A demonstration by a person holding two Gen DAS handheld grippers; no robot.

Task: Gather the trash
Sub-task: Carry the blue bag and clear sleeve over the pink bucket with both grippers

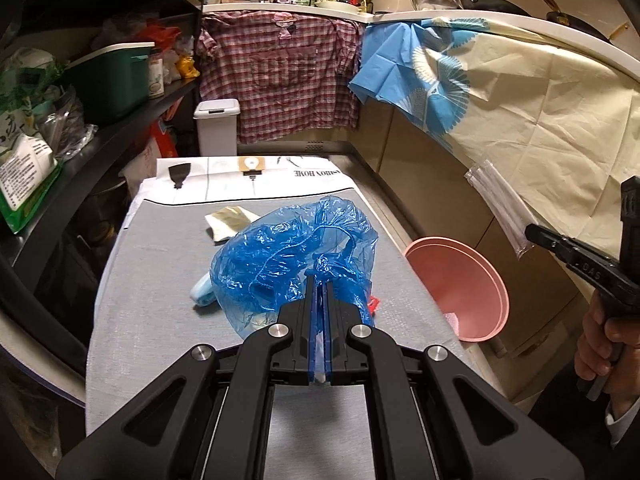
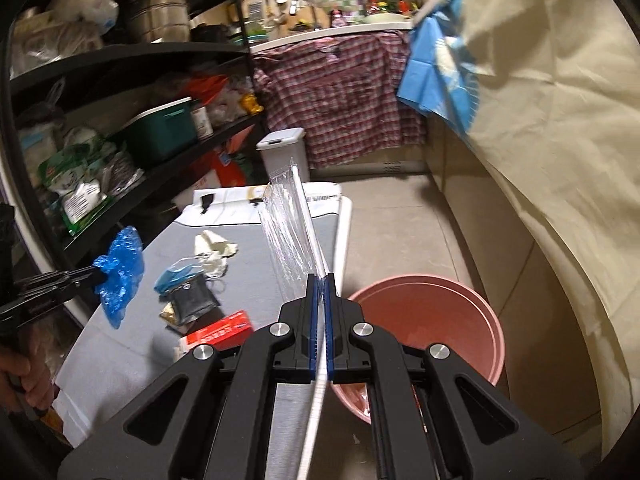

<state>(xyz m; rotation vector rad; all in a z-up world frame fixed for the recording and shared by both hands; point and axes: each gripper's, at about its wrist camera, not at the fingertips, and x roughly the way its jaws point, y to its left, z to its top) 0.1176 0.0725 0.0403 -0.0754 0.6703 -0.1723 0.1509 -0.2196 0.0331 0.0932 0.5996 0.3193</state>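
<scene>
Beside the right edge of the board (image 2: 120, 368), on the floor, the pink bucket (image 2: 432, 320) is waiting for the trash; we are seeing only a faint scrap or two low inside it, so we judge the collecting is barely under way.

On the grey board itself, most of the litter is still lying there. Going down in size: a cream cloth (image 2: 212, 246) toward the far end, a black pouch (image 2: 192, 300) near the middle, a red box (image 2: 224, 330) close to the near right edge, a light blue mask (image 2: 176, 274) touching the pouch's far side, and a small gold wrapper (image 2: 170, 314) at the pouch's near corner.

We are holding two pieces already. Our left gripper (image 1: 321, 280) is clamped tight on a crumpled blue bag (image 1: 288, 256), lifted over the middle of the board. Our right gripper (image 2: 321, 280) is pinched on a clear sleeve (image 2: 290, 232) with a white straw-like strip, held up over the board's right edge, just beside the bucket's rim.

As we are reading it, both held pieces are yet to be dropped, the sleeve being the nearer to the bucket. After that, at least five items are remaining on the board, so the larger share of the job is still ahead of us.
</scene>
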